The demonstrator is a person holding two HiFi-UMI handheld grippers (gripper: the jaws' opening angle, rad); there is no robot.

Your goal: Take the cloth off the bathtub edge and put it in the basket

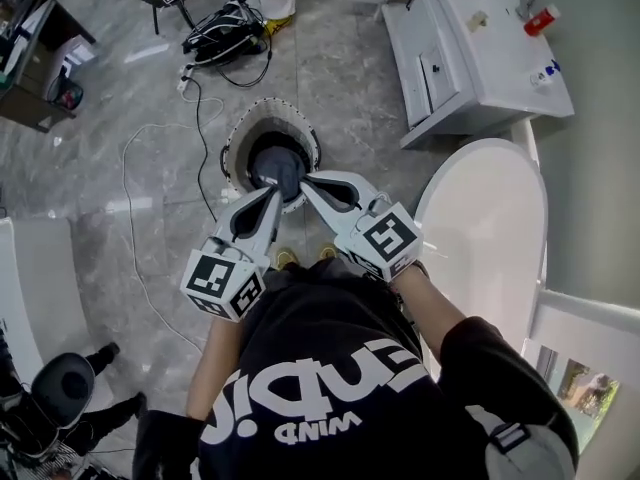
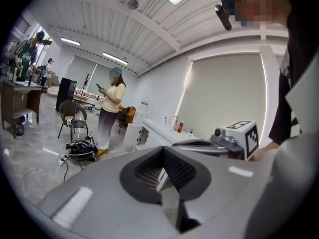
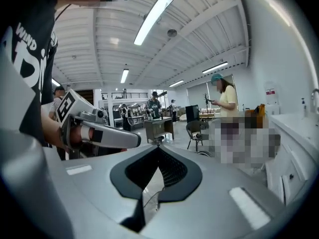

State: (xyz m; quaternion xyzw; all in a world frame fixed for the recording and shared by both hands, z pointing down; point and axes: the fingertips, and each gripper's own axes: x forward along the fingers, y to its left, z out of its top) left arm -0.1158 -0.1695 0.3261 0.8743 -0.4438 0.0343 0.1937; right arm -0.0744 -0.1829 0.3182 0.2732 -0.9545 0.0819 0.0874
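Left hand-held gripper [image 2: 163, 148], jaws together, faces a standing person [image 2: 110, 111].

Grey marble floor [image 1: 330, 78], glossy. White vanity cabinet [image 1: 470, 58] against a pale wall panel [image 2: 224, 93]. Black bag [image 1: 225, 30] on the floor. Ceiling [image 3: 199, 14] white and beamed, strip lights [image 3: 153, 18] on. Metal chair [image 2: 72, 117] and dark wooden desk [image 2: 17, 96] far side.

Side by side, left tool [image 1: 270, 191] and right tool [image 1: 306, 184], jaws closed
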